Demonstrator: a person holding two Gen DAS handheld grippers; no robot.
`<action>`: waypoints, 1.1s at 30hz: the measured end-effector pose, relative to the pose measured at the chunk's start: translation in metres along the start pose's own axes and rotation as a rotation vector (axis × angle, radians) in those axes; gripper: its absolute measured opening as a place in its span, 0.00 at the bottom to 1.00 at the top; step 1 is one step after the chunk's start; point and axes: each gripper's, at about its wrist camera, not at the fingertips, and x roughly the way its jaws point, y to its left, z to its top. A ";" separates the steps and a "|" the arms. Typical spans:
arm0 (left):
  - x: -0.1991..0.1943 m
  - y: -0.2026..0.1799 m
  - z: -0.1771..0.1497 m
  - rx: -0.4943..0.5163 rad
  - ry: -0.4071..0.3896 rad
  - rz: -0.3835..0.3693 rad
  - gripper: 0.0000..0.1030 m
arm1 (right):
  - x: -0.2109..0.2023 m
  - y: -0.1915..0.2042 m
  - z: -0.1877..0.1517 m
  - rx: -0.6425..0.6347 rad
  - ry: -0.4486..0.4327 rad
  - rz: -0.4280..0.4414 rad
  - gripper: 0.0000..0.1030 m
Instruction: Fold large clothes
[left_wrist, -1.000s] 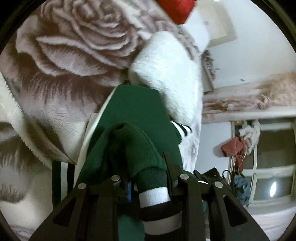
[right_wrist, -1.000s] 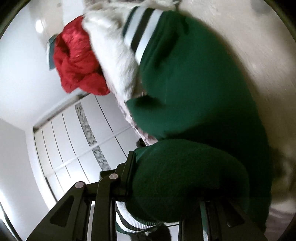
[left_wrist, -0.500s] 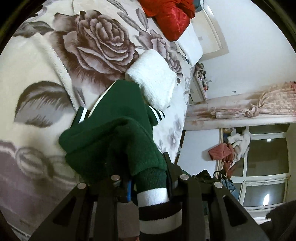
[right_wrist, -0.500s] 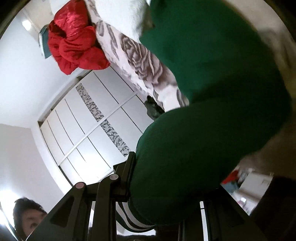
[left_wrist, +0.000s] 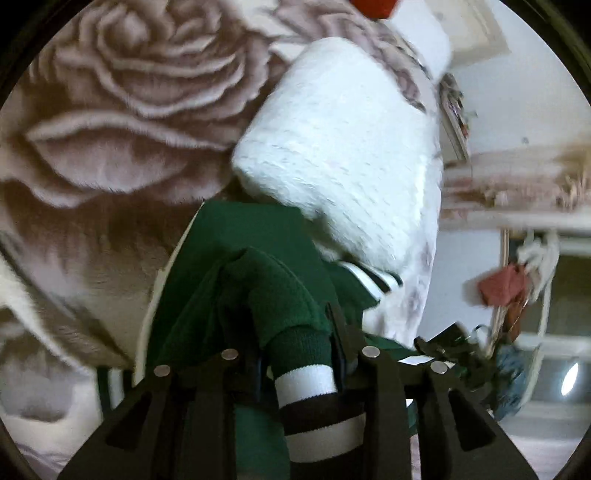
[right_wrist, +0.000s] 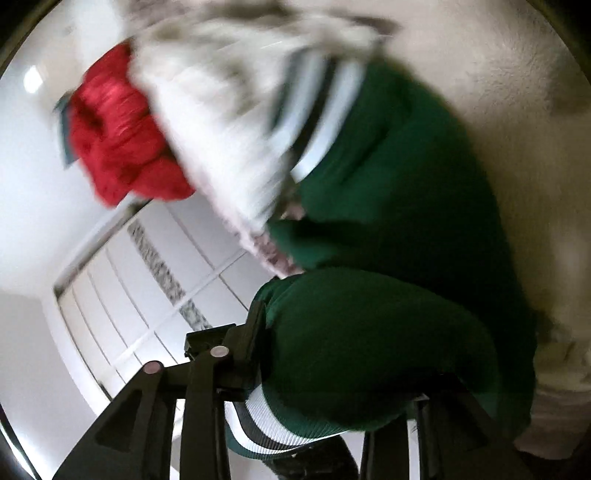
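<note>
A green sweater (left_wrist: 240, 236) with white and black striped cuffs lies bunched on the rose-patterned blanket (left_wrist: 110, 110), against a folded white fluffy garment (left_wrist: 340, 147). My left gripper (left_wrist: 295, 317) has a green sleeve end with its striped cuff between its fingers; the jaws are opening, and the cloth still fills the gap. In the blurred right wrist view, my right gripper (right_wrist: 332, 332) holds a thick green fold of the sweater (right_wrist: 388, 166). Its jaws are opening too, and the fabric hides the right finger.
A red garment (right_wrist: 118, 147) lies beyond the white fluffy garment (right_wrist: 221, 122). White wardrobe doors (right_wrist: 129, 277) stand past the bed's edge. In the left wrist view a window (left_wrist: 554, 332) and hanging clothes (left_wrist: 502, 288) are at the right.
Half a second ago both grippers were higher, holding the sweater up off the bed. Now they are back down close to the blanket, with the sweater beside the white garment.
</note>
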 end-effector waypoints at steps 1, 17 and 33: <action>0.002 0.003 0.003 -0.011 -0.003 -0.047 0.37 | 0.000 0.001 0.005 0.008 0.004 0.040 0.48; -0.045 0.032 -0.090 0.156 -0.327 0.434 0.97 | -0.013 0.009 -0.010 -0.676 0.023 -0.501 0.90; -0.031 0.072 -0.148 0.102 -0.301 0.483 0.97 | 0.043 -0.020 0.009 -0.480 0.014 -0.204 0.50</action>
